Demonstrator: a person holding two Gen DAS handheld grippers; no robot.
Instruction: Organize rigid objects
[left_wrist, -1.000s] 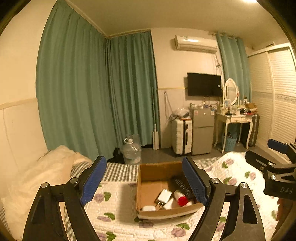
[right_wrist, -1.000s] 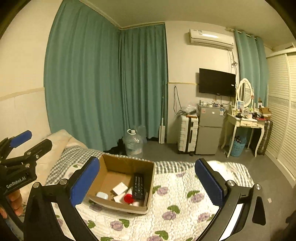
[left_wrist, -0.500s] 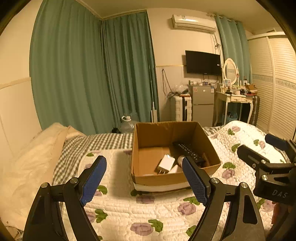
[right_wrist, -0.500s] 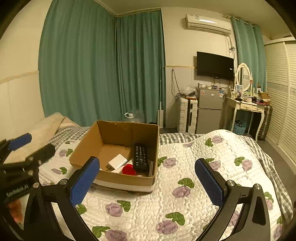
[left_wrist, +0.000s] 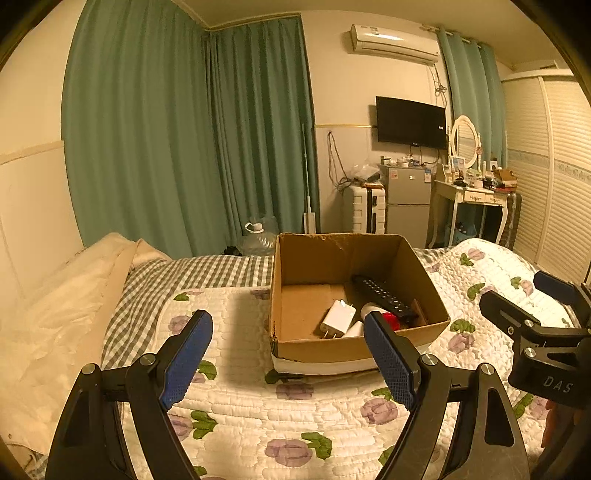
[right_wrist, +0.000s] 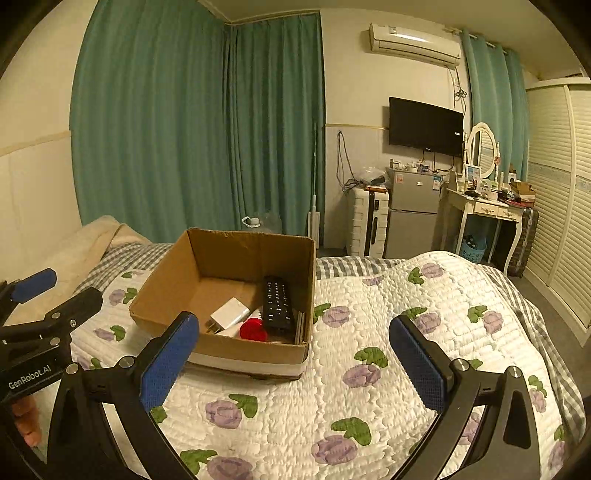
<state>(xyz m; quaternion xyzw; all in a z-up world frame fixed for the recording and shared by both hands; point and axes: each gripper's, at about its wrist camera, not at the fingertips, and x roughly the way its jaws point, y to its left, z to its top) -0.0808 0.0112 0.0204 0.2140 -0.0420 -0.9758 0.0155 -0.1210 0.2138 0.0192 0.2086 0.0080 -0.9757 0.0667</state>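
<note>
Both tongs hung spread wide and empty over the quilt: left tongs (left_wrist: 288, 350) just short of the box (left_wrist: 354, 347), right tongs (right_wrist: 295, 358) beside its right front corner. Sat on the bed (right_wrist: 388, 369), open-topped, with a pale band along the base. Held a black remote (right_wrist: 277, 302) leaning along the right wall, a white charger (right_wrist: 229, 314) lying flat with prongs toward the front, and a small bottle with a red cap (right_wrist: 253, 329) between them, white body partly hidden. Likely all light and stiff. Remote probably best pinched across its narrow width near mid-length; smooth plastic, so might slip if taken at the tip. Charger blocky, best taken on its flat sides, clear of the prongs. Bottle round and liable to roll; better gripped across the body than on the cap. Cardboard walls thin, likely to flex if nudged. Left view showed the box's inner right wall, a torn front-left corner and the right tongs at the frame's edge. Right view showed the outer right wall, a thin flat item wedged against it, identity unclear, and the left tongs at far left.
</note>
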